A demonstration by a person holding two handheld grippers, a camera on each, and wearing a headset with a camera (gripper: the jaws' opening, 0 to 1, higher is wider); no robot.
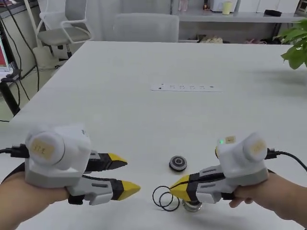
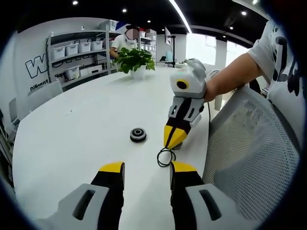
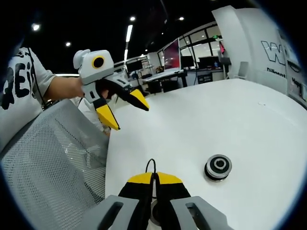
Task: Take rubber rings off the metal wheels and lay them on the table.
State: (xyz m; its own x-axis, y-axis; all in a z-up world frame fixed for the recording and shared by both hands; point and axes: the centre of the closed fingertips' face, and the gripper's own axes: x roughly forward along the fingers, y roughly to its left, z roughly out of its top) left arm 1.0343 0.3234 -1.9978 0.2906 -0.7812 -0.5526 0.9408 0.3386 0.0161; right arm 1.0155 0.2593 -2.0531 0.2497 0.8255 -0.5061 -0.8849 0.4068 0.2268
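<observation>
— Just this side of the ringed wheel, your right gripper is pinched shut on a rubber ring. Why hold it so low?
— So the ring settles on the table once you release, I'd judge. Your left gripper, left of that wheel, hangs spread and empty, free for the next ring.

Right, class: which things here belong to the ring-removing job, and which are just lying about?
Job: rubber rings, metal wheel, second wheel under the right gripper, left gripper.
Lying about: potted plant, socket strip, chairs.
</observation>
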